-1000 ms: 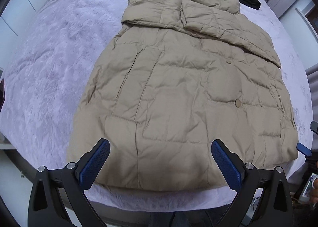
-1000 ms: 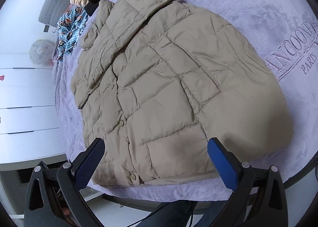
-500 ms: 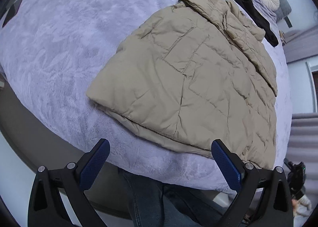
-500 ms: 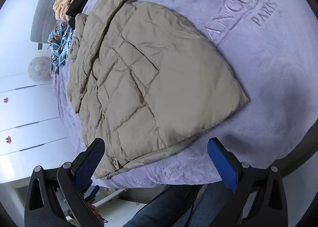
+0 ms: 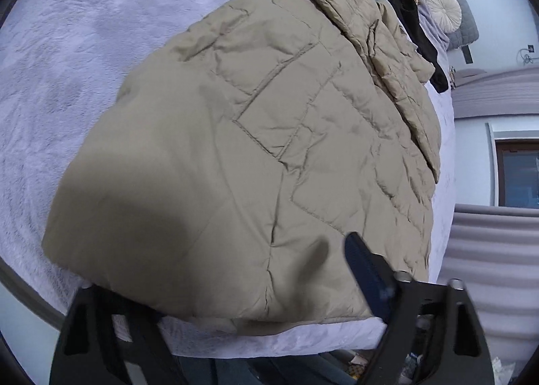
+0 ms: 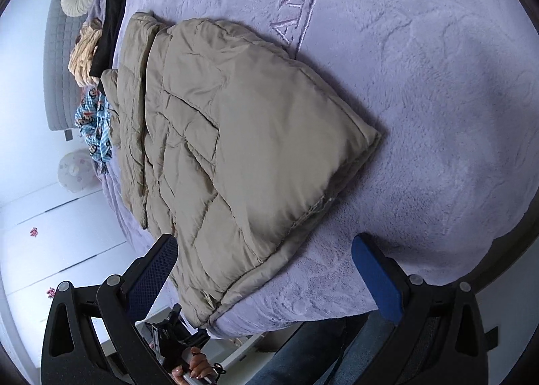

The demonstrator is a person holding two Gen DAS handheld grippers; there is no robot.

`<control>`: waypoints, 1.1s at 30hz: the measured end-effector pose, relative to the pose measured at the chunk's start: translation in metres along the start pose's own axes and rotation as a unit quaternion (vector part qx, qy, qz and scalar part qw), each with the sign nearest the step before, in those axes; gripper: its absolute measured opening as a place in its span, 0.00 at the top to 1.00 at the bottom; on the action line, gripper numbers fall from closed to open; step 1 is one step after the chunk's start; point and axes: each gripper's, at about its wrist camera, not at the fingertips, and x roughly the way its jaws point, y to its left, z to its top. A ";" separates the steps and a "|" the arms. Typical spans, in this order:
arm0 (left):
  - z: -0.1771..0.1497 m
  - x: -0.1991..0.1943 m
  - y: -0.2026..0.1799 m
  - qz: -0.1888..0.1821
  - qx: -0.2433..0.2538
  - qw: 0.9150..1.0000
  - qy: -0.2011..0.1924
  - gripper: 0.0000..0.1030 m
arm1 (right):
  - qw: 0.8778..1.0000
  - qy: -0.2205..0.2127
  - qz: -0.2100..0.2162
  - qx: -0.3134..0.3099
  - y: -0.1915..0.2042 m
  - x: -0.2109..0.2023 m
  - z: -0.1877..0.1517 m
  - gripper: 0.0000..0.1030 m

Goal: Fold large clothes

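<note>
The beige quilted coat (image 5: 256, 149) lies flat on the lavender bedspread (image 5: 67, 48), its hem along the bed's near edge. The left gripper (image 5: 235, 284) stands open, 1 finger tucked under the hem corner at lower left, 1 above it. The right gripper (image 6: 266, 267) gapes too, straddling the hem's other corner. Bare bedspread fills the right view's upper right.

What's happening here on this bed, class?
A person holding a two-finger tool in each hand is folding a beige quilted jacket spread on a lavender plush bedspread. The left tool is at the jacket's near hem, one finger hidden under the fabric and one resting on top. The right tool is open, straddling the hem's other corner. Other clothes lie near the headboard.
</note>
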 end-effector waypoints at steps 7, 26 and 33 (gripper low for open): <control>0.008 -0.015 -0.006 -0.025 0.025 0.999 -0.001 0.82 | 0.998 -0.006 0.055 0.033 0.006 0.020 0.002 0.11; 0.052 -0.055 -0.059 -0.022 0.117 0.993 -0.010 0.89 | 0.998 -0.047 0.034 -0.028 0.052 0.015 0.009 0.91; 0.085 -0.089 -0.114 -0.031 0.113 0.988 -0.096 0.89 | 0.991 -0.034 0.034 -0.127 0.118 0.000 0.040 0.91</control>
